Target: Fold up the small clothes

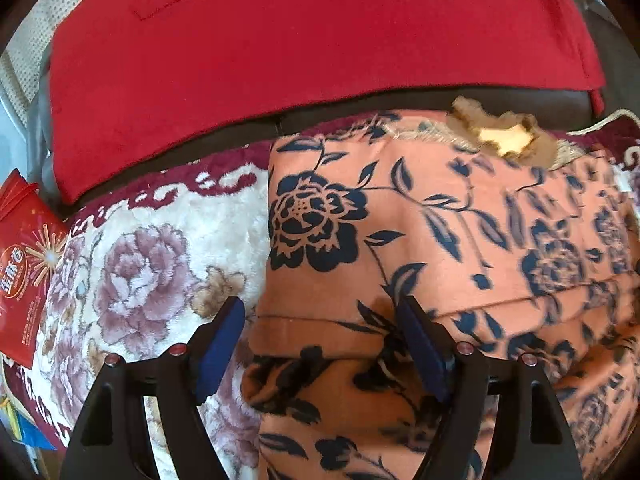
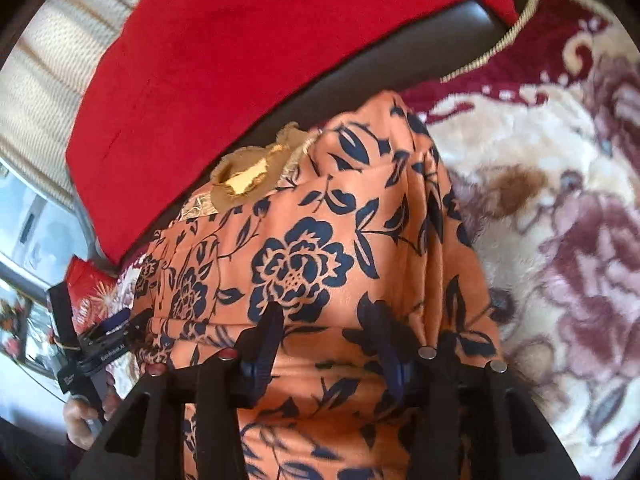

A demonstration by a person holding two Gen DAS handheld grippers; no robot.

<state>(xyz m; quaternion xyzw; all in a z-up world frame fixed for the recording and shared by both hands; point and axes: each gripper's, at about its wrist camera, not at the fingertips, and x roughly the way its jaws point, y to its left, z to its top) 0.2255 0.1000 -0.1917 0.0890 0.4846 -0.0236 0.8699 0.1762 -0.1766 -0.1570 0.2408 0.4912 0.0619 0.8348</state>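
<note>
Both grippers, left (image 1: 320, 344) and right (image 2: 328, 340), hover spread over the folded orange floral garment (image 1: 420, 240) on the plush blanket's (image 1: 160, 240) back edge, probably to flatten it.

The left gripper (image 1: 322, 322), black-framed with blue pads, stands wide open at lower centre. The right gripper (image 2: 328, 340) stands partly open, pads clear. A hand (image 2: 86, 414) grips a handle at lower left.

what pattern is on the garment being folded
Orange garment with dark navy flowers and leaves; clearest in the right wrist view.
</note>
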